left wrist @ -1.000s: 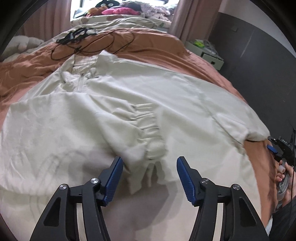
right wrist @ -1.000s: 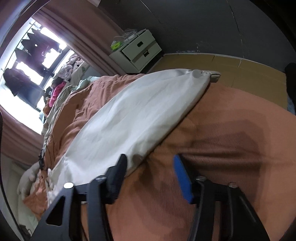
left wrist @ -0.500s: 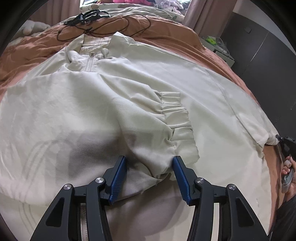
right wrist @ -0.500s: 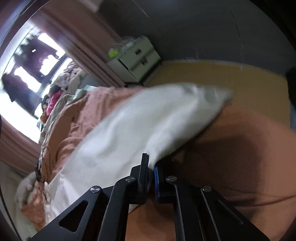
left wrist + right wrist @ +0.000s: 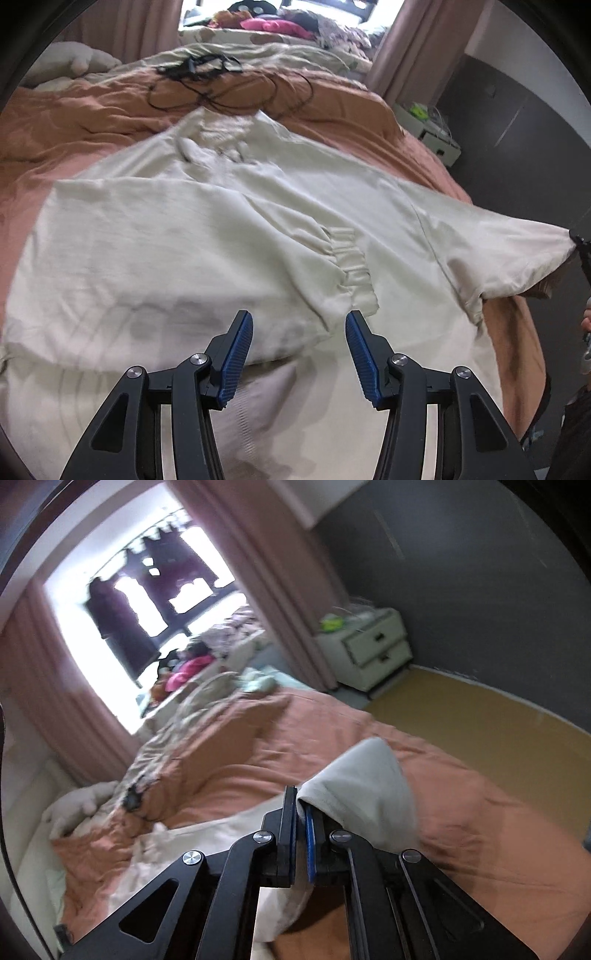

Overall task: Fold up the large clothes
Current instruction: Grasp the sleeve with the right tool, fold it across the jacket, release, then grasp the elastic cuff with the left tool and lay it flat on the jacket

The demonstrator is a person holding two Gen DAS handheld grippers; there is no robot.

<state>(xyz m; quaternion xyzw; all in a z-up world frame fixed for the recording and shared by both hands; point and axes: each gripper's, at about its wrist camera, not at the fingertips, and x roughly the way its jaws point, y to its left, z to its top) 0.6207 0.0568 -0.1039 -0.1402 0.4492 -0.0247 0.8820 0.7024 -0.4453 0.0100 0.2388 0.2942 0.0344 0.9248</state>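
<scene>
The cream jacket [image 5: 192, 236] lies spread across the near half of the bed [image 5: 74, 122], collar toward the far end, one sleeve folded in so its gathered cuff [image 5: 351, 258] rests on the body of the garment. Your right gripper [image 5: 301, 819] has its jaws pressed together on the right sleeve end [image 5: 365, 775], which stands lifted clear of the rust-orange cover; in the left wrist view that sleeve stretches out taut past the bed's right edge. Your left gripper [image 5: 299, 354] hovers over the near hem with its jaws spread and nothing between them, the cuff just beyond its fingertips. On the left, bare cover runs beside the jacket's edge. At the far end a tangle of black cables [image 5: 221, 85] lies on the cover just past the collar. To the right, off the bed, a strip of yellow floor [image 5: 480, 720] is open as far as the white nightstand [image 5: 369, 646] against the dark wall.
</scene>
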